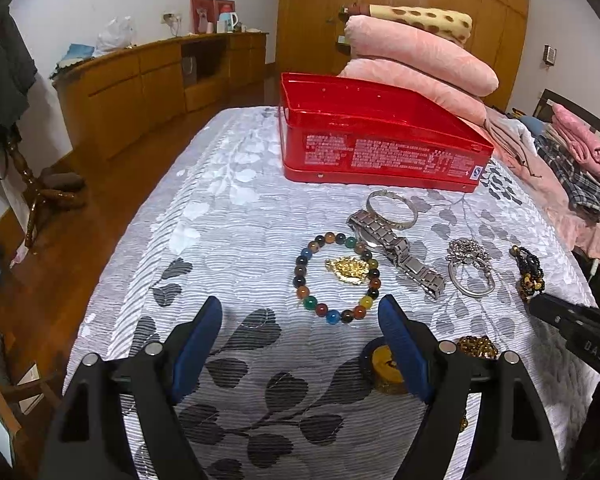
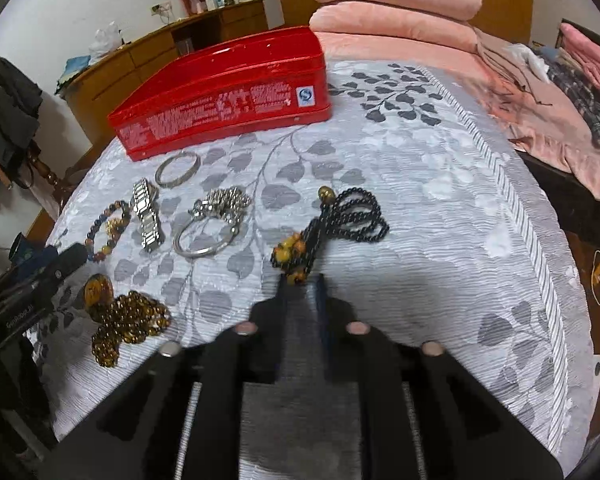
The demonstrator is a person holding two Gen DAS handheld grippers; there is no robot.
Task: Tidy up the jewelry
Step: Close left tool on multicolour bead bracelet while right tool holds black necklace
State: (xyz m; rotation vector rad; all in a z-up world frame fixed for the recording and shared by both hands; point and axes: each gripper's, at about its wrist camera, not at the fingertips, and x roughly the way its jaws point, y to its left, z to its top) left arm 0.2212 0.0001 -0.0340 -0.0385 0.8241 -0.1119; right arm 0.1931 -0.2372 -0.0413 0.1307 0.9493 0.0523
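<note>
A red tin box (image 1: 380, 136) stands open on the bed, also in the right wrist view (image 2: 224, 96). In front of it lie a silver bangle (image 1: 392, 209), a steel watch (image 1: 396, 252), a coloured bead bracelet (image 1: 337, 278) around a gold pendant (image 1: 348, 270), a silver ring bunch (image 1: 470, 266), and a black and amber bead necklace (image 2: 340, 224). My left gripper (image 1: 300, 320) is open just short of the bead bracelet. My right gripper (image 2: 302, 280) is shut on the amber end of the black necklace.
An amber bead string with a yellow disc (image 2: 120, 316) lies at the near left. Folded pink quilts (image 1: 420, 64) are stacked behind the tin. The bed's grey leaf-patterned cover (image 2: 440, 184) spreads to the right. A wooden cabinet (image 1: 152, 80) stands beyond the floor at the left.
</note>
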